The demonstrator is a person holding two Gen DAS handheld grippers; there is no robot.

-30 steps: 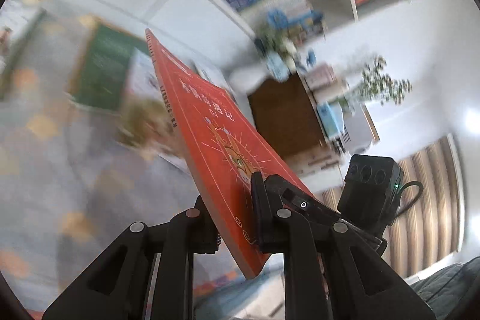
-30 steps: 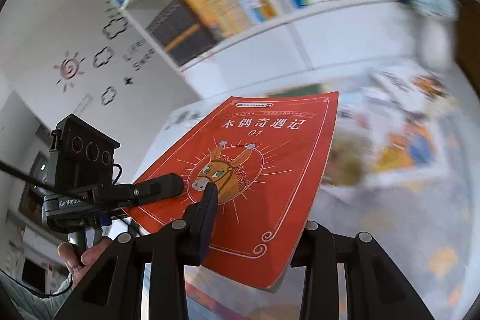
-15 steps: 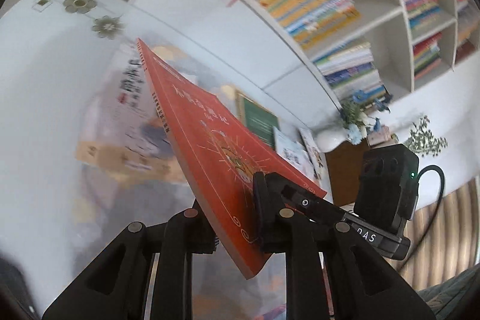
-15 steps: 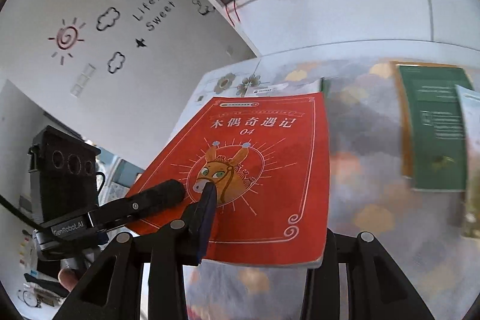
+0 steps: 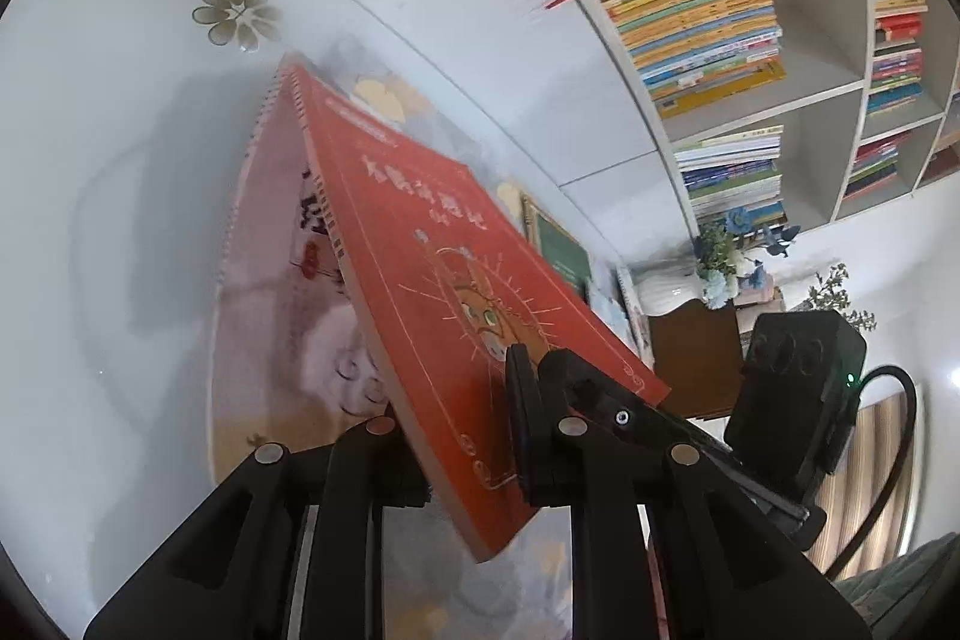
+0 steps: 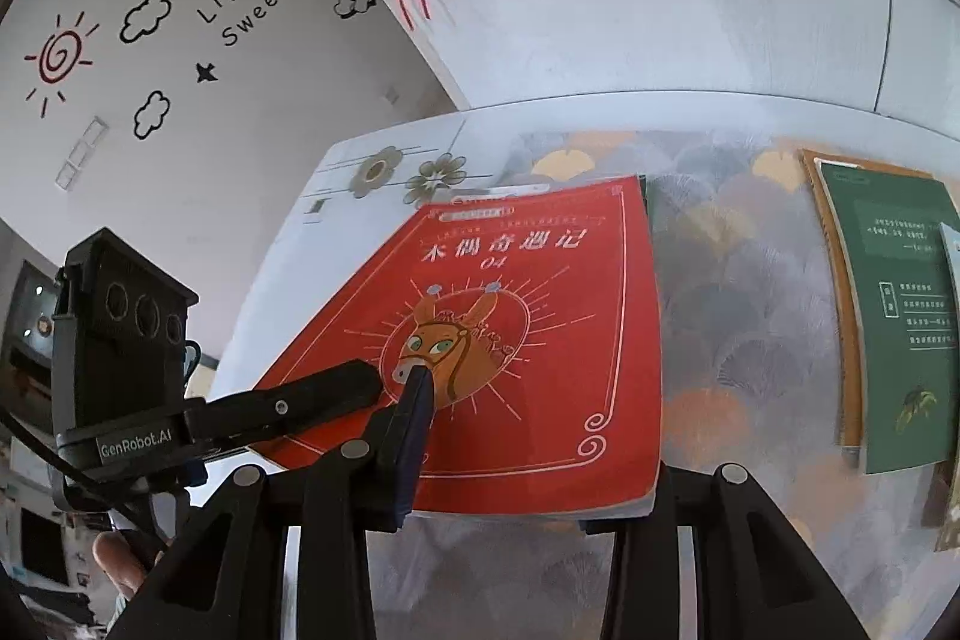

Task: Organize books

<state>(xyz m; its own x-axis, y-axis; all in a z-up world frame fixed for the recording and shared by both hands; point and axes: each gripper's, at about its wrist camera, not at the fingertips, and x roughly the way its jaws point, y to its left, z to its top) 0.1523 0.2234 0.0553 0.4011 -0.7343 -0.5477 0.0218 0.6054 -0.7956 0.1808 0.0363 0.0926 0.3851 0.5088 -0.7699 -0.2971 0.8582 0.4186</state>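
A thin red paperback book with a donkey emblem (image 6: 510, 334) is clamped by both black two-finger grippers: the left gripper (image 5: 468, 436) is closed on its lower edge, and the right gripper (image 6: 528, 466) is closed across its near corner. The book is held tilted above the patterned grey tablecloth (image 6: 732, 292), over a pale spiral-bound book (image 5: 270, 280). A green-covered book (image 6: 888, 316) lies to the right.

You hold the red paperback book with the donkey cover (image 6: 528, 340) in both black two-finger grippers: your right gripper (image 6: 528, 466) clamps its near edge, your left gripper (image 6: 360, 388) pinches its left side, above the patterned tablecloth (image 6: 738, 292); a green-covered book (image 6: 888, 340) lies flat, well apart on the right
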